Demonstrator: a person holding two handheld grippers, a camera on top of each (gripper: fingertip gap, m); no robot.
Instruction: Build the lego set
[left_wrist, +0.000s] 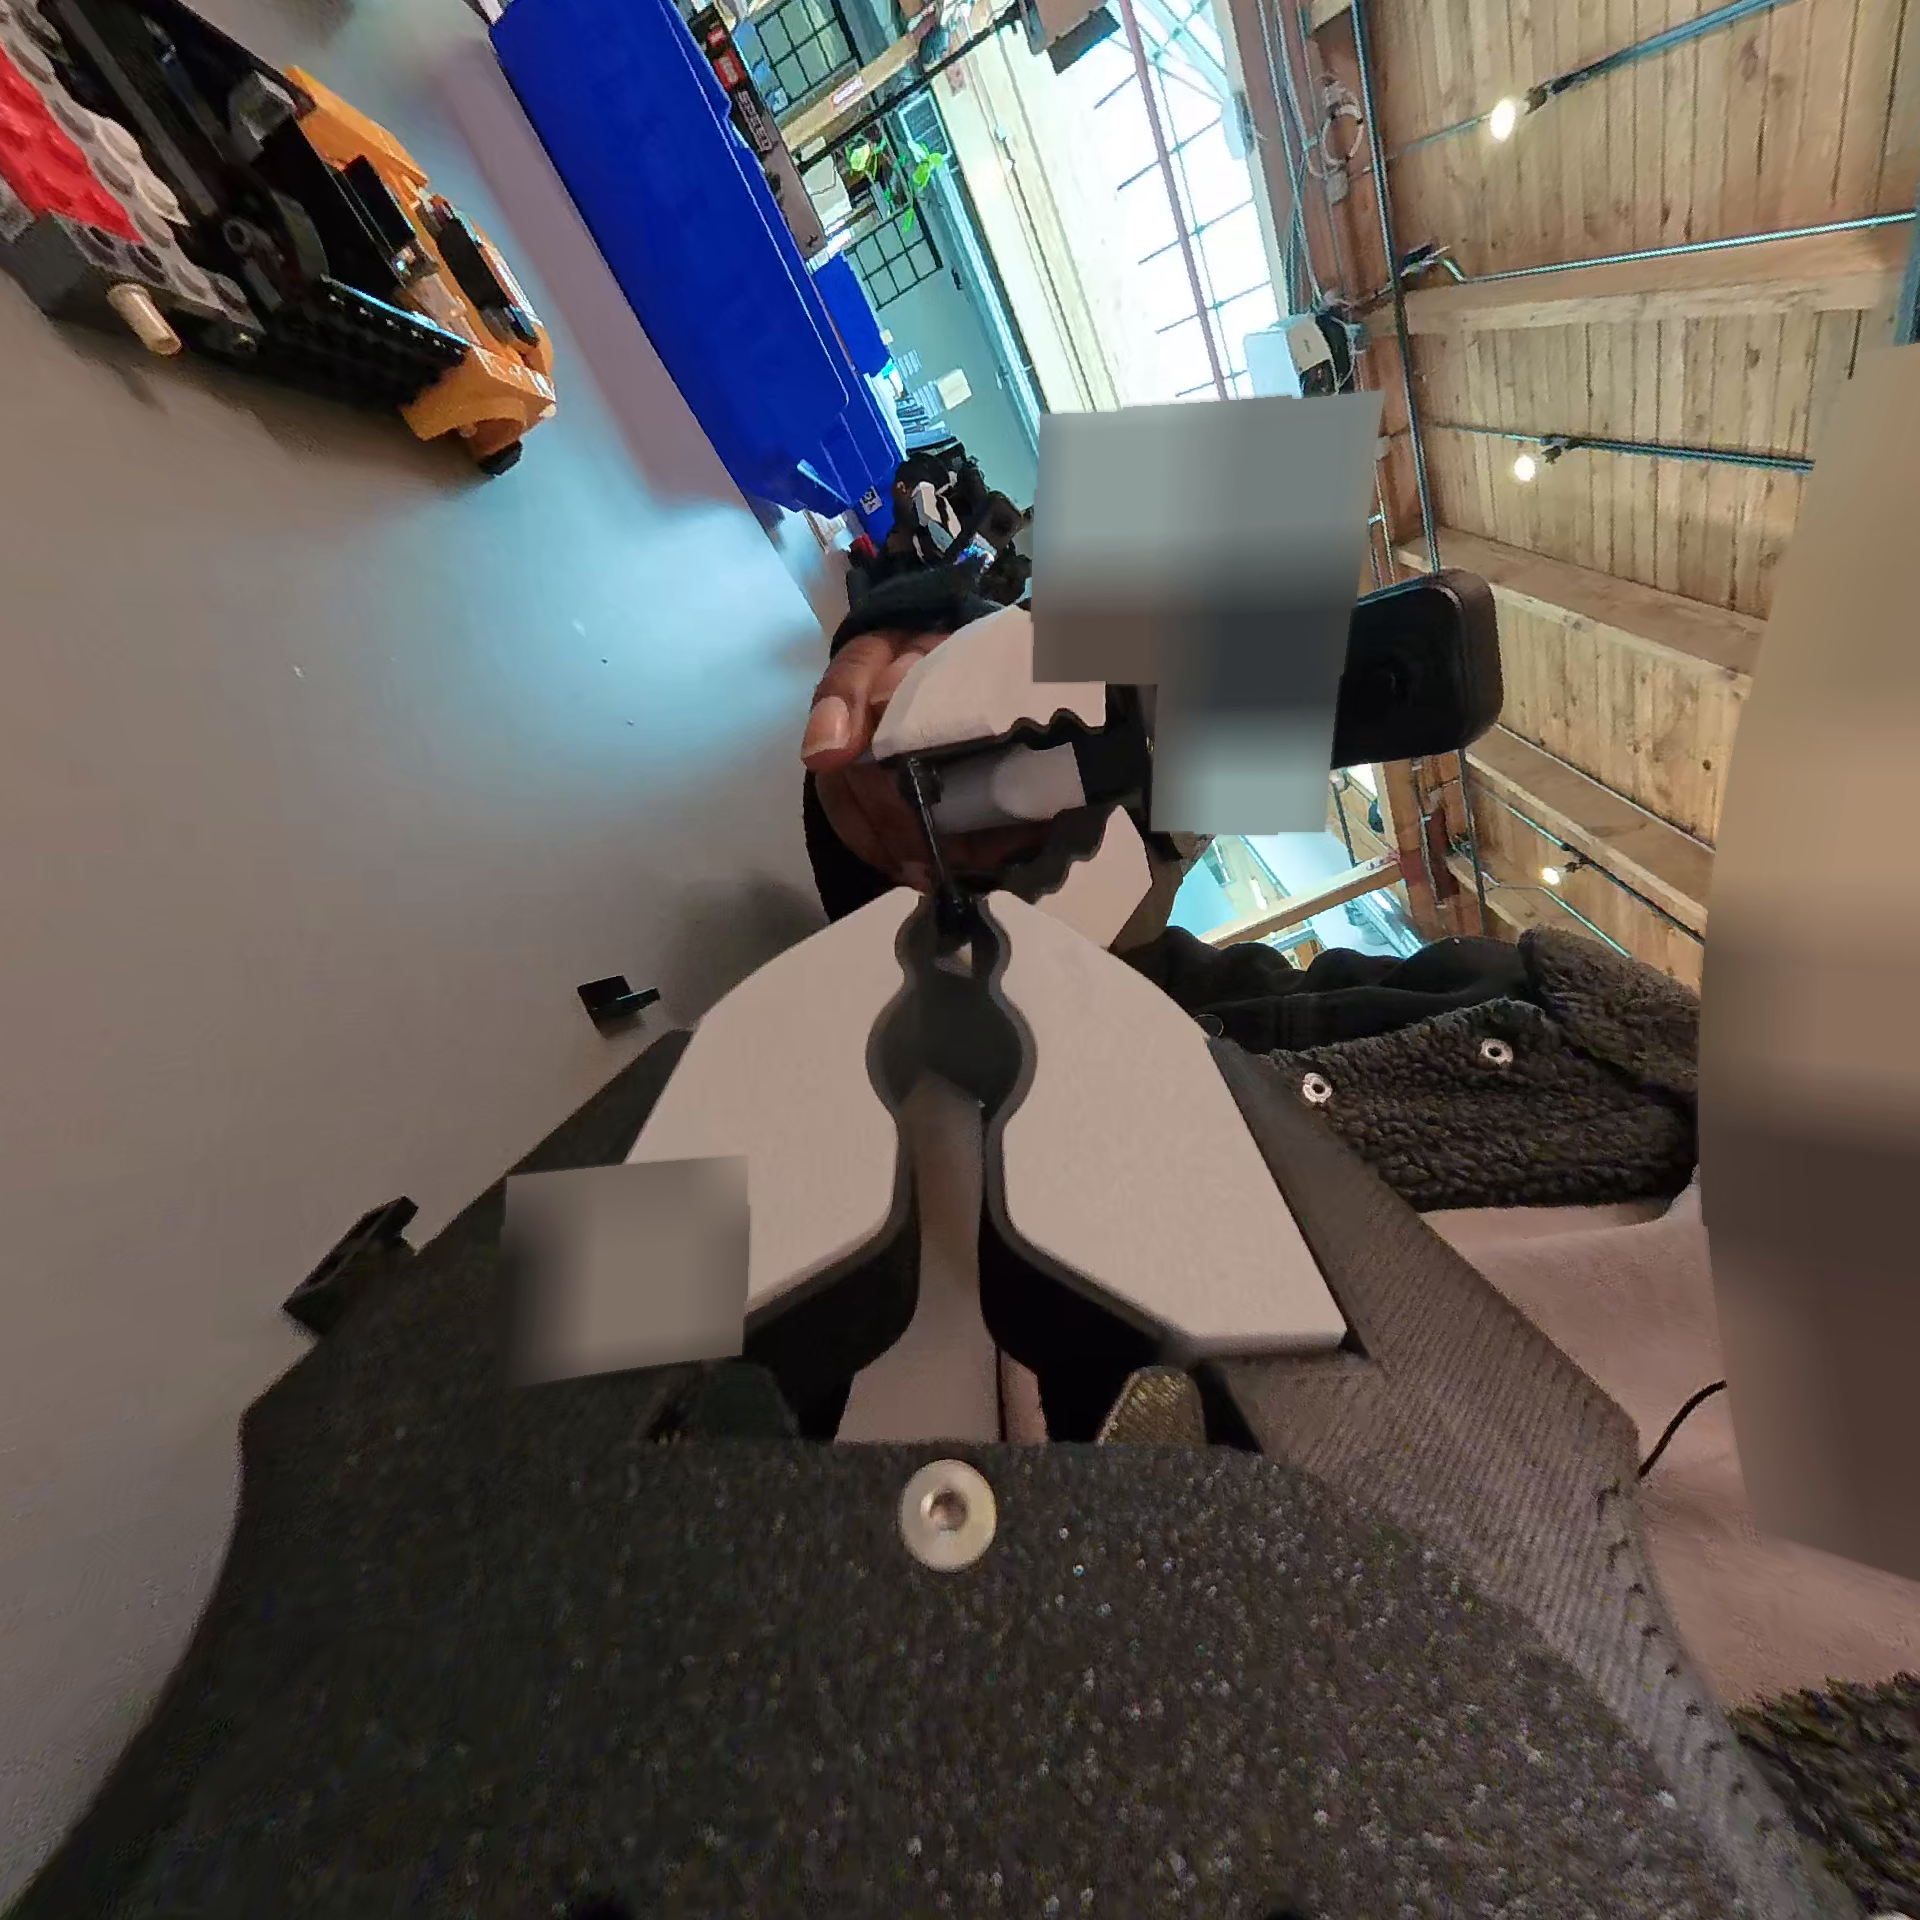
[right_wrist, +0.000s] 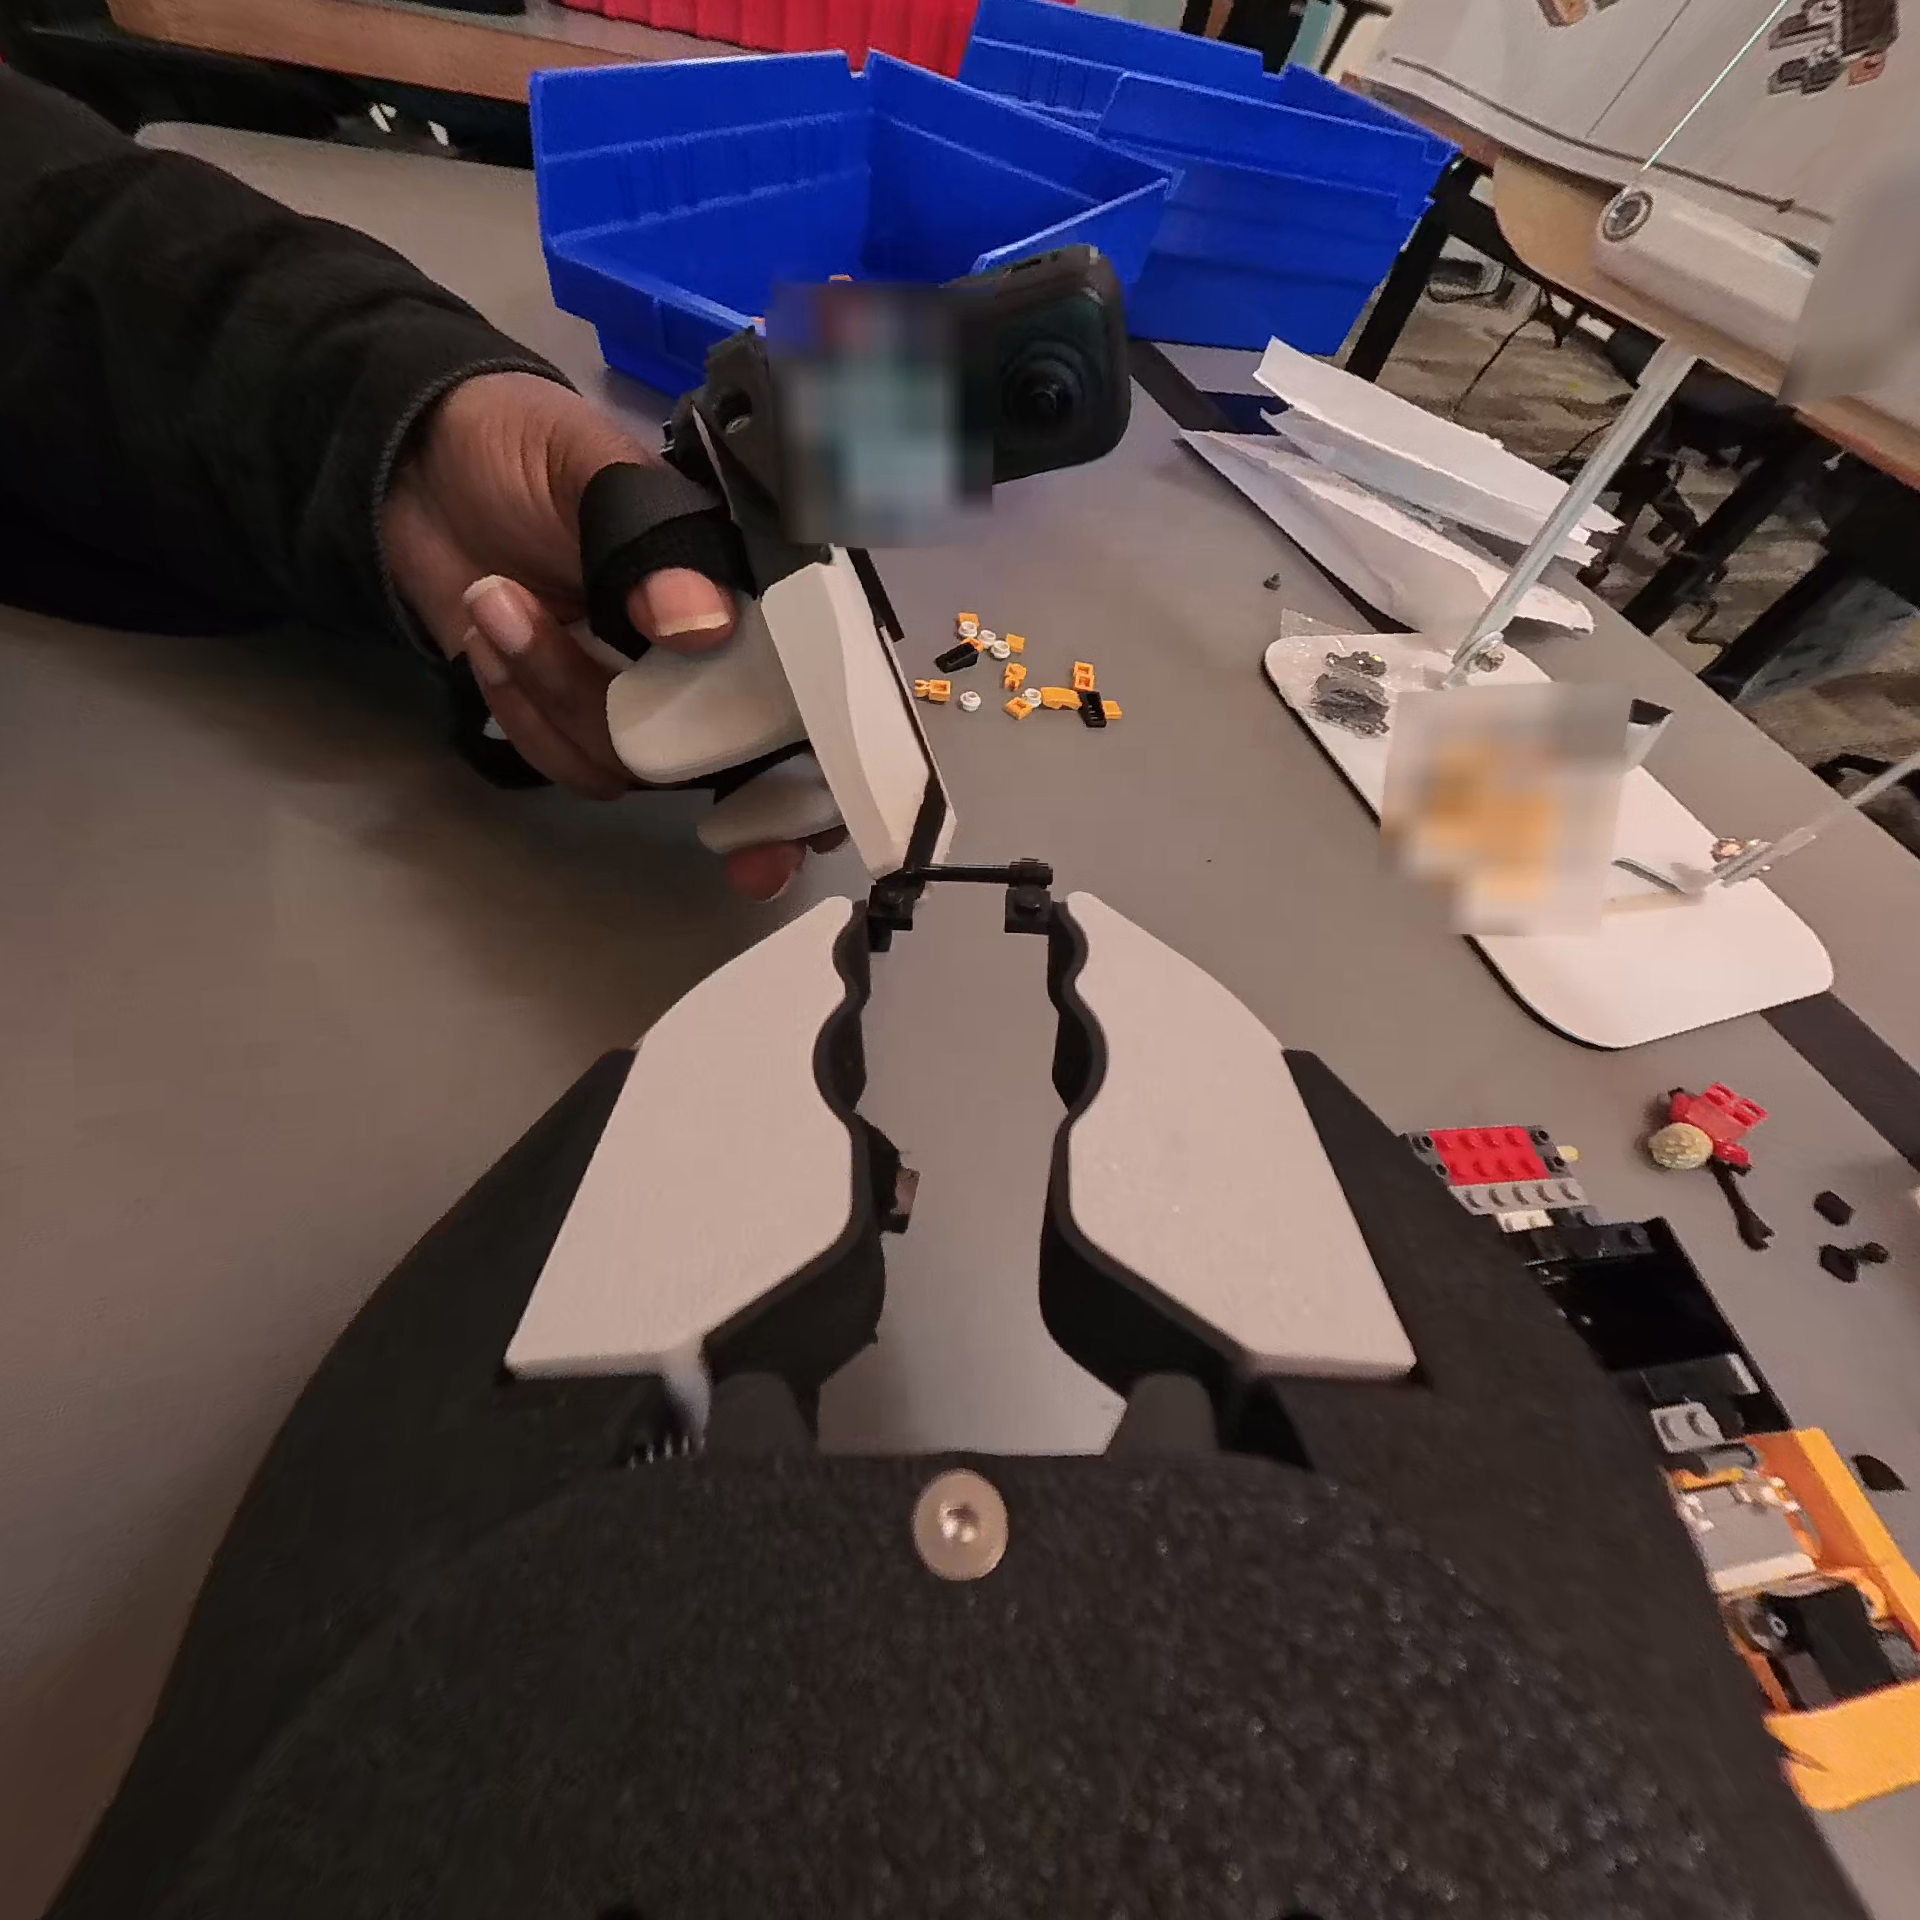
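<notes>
A thin black lego bar (right_wrist: 961, 876) with a small black block at each end hangs above the grey table (right_wrist: 312, 935). My right gripper (right_wrist: 956, 909) holds it lengthwise, one fingertip pressed on each end block, jaws well apart. My left gripper (left_wrist: 951, 930) is shut on one end of the same bar (left_wrist: 930, 831). It reaches in from the upper left in the right wrist view (right_wrist: 904, 857). The right gripper also shows in the left wrist view (left_wrist: 925, 831), held by a hand. The part-built orange and black lego car (right_wrist: 1766, 1507) lies at the right, also seen in the left wrist view (left_wrist: 312, 239).
Loose small orange, white and black pieces (right_wrist: 1018, 675) lie mid-table. Blue bins (right_wrist: 831, 187) stand at the back. A white stand base (right_wrist: 1662, 966), torn paper bags (right_wrist: 1403, 488), a small red assembly (right_wrist: 1704, 1132) and black bits (right_wrist: 1849, 1236) are on the right. Two black pieces (left_wrist: 613, 1003) lie near the left gripper. My left and right fingertips are right by each other. Left tips and right tips are each some 25 centimetres from the small red assembly (right_wrist: 1704, 1132).
</notes>
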